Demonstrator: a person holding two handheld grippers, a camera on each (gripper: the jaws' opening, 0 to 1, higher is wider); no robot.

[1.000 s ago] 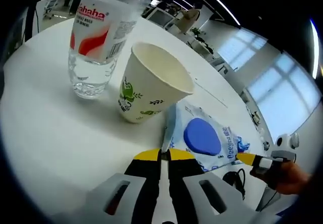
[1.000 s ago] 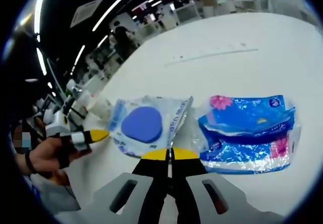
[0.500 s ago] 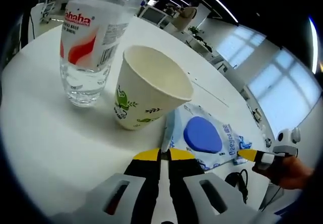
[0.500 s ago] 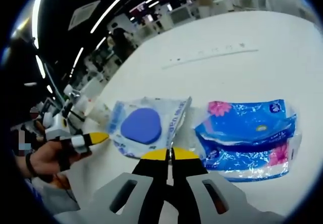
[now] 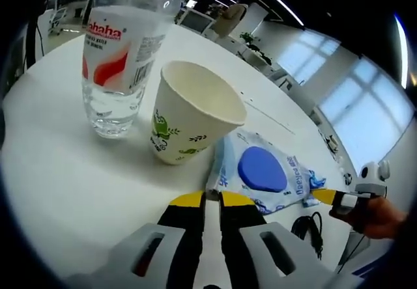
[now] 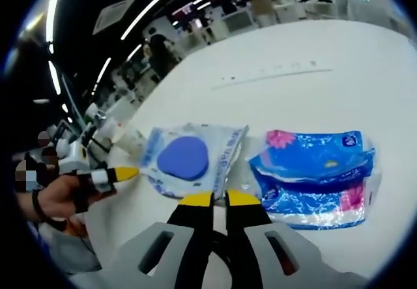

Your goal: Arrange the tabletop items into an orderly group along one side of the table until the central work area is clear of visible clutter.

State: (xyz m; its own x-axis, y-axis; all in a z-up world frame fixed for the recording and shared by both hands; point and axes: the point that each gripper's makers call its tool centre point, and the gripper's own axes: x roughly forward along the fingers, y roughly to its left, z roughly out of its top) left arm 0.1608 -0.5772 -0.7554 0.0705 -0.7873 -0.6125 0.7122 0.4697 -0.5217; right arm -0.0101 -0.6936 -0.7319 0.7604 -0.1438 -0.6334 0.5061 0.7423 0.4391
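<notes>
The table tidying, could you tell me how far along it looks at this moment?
Seemingly mostly done: the water bottle, paper cup and wet-wipe pack sit close together, with the blue tissue pack beside the wipes. In hand: nothing; the left hand-held gripper and right hand-held gripper both show slightly parted jaws at the wipes' edge. Left: perhaps straightening the row.

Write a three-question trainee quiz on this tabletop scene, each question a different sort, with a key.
1. True or false: the paper cup lies on its side.
2. The water bottle stands touching: A) the tissue pack B) the paper cup C) the wipes pouch
3. Fill in: the round lid on the wipes pouch is ____.

Key: 1 false, it stands upright; 2 B; 3 blue.
</notes>
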